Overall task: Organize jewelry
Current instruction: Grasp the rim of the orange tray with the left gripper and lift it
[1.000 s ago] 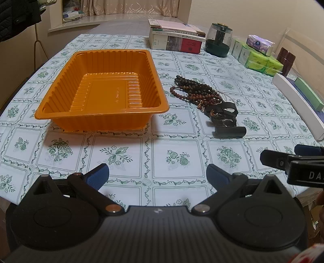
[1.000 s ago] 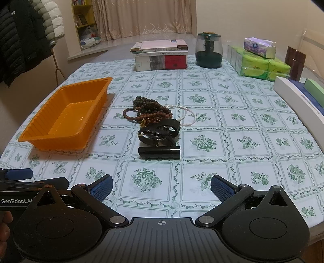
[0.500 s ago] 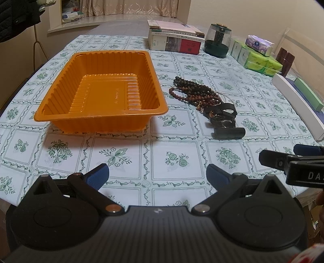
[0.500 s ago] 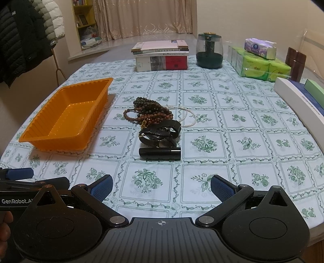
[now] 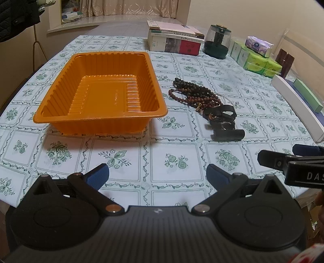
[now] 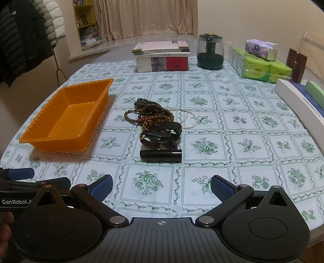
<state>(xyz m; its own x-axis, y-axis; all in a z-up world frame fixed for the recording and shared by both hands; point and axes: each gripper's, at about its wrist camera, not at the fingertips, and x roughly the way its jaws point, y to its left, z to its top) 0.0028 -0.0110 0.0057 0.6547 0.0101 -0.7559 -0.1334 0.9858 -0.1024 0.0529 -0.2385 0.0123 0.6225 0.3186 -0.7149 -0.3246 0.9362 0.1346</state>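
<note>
Both grippers hover at the near table edge, left gripper (image 5: 157, 175) and right gripper (image 6: 161, 187) spread wide and empty; beaded bracelets (image 6: 150, 114), black straps (image 6: 161, 134) and a black tube (image 6: 160, 155) lie heaped just right of the orange tray (image 5: 160, 112).

Cream plastered walls (image 6: 253, 18) enclose the room, and long beige patterned curtains (image 6: 141, 18) hang over a pale raised window ledge (image 6: 91, 53). A yellow wooden bookshelf (image 6: 84, 18) stands left of them. Dark and white padded jackets (image 6: 26, 36) hang on a thin metal stand (image 6: 57, 68).
</note>
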